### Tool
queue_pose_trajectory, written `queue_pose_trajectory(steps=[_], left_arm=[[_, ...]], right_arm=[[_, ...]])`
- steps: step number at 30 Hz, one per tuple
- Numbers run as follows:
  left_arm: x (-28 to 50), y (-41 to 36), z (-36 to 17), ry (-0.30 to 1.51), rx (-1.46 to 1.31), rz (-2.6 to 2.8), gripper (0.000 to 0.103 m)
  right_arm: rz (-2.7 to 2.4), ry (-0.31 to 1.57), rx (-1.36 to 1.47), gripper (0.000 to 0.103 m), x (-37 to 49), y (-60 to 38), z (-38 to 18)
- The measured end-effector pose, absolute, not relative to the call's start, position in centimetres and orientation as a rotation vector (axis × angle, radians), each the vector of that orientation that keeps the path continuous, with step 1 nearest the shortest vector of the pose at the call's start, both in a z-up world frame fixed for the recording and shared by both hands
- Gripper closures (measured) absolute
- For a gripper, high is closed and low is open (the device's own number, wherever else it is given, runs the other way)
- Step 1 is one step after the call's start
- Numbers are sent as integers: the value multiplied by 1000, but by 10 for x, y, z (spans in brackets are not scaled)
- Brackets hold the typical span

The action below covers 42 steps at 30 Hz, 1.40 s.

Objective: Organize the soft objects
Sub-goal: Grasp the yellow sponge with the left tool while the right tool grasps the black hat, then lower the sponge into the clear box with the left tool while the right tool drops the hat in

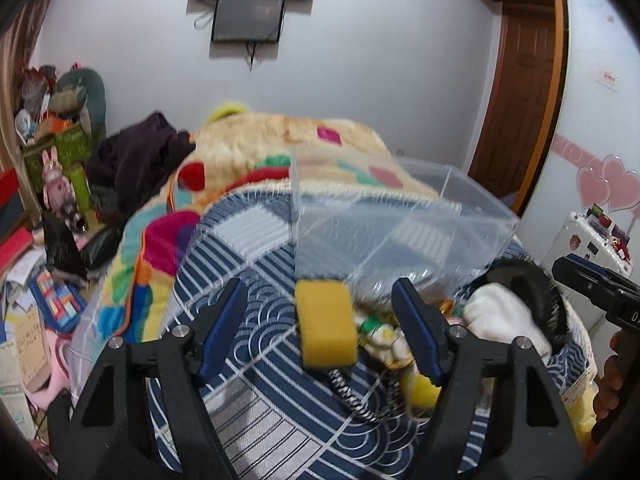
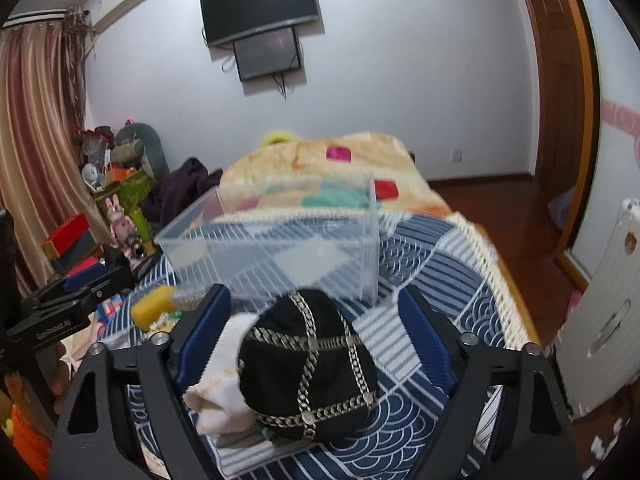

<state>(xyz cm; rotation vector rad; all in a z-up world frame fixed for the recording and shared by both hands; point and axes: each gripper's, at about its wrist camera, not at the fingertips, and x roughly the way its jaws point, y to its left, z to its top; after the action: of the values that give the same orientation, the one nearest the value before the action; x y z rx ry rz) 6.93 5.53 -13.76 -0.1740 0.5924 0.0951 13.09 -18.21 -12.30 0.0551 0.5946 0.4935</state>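
A yellow sponge point(image 1: 327, 325) lies on the blue patterned bedspread point(image 1: 256, 420), between the spread fingers of my open left gripper point(image 1: 326, 320). A clear plastic box point(image 1: 384, 216) stands just behind it. A black cap with silver chain trim point(image 2: 312, 364) and a white cloth point(image 2: 224, 384) lie between the fingers of my open right gripper point(image 2: 316, 328). The clear box point(image 2: 276, 248) stands behind the cap. The sponge point(image 2: 154, 307) shows at left in the right wrist view. The right gripper body point(image 1: 596, 292) shows at right in the left wrist view.
A colourful fleece blanket point(image 1: 280, 152) covers the far bed. A dark garment point(image 1: 136, 156) lies at its left. Cluttered boxes and toys point(image 1: 52, 168) fill the left floor. A wooden door point(image 1: 520, 92) and a white appliance point(image 2: 600, 320) stand at right.
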Motion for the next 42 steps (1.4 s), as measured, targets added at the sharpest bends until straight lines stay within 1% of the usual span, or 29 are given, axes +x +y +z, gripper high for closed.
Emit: queue_pose_trajectory(steps=[3,5,7,8,10,11,12,13,15,19,26,33,42], left_arm=[[72,59,-150,634,-190,89,35],[75,60,-157,652,-193,97,36],[79,63,-164,675,-208,96,45],[81,64,-167,683,-218,91,46],[83,66,-172,696,-246,69,55],[83,67,-173,698,-253,60,58],[83,66,-174,700,-257,50,63],[84,64,-174,702,-255,40,69],[82,60,-173,695,-241,24,70],[76,51,-167,668,-207,23,72],[64,53,-144,609,-200,32,72],[55,57,-107,518,-192,22,72],[82,59,-71,445,-159,35,72]], right_arm=[[512,639,70,32,135,-183,-133],[532,658,84,33,135,-183,-137],[547,670,87,35,136,-182,-140],[554,678,87,37,136,-181,-142],[566,697,90,47,141,-179,-147],[573,712,96,50,142,-179,-149],[580,725,102,56,145,-177,-151],[586,733,109,66,145,-177,-153],[595,748,121,77,147,-177,-156],[585,728,136,88,145,-181,-153],[578,661,140,89,138,-187,-133],[573,557,135,89,131,-190,-104],[570,439,101,89,145,-181,-68]])
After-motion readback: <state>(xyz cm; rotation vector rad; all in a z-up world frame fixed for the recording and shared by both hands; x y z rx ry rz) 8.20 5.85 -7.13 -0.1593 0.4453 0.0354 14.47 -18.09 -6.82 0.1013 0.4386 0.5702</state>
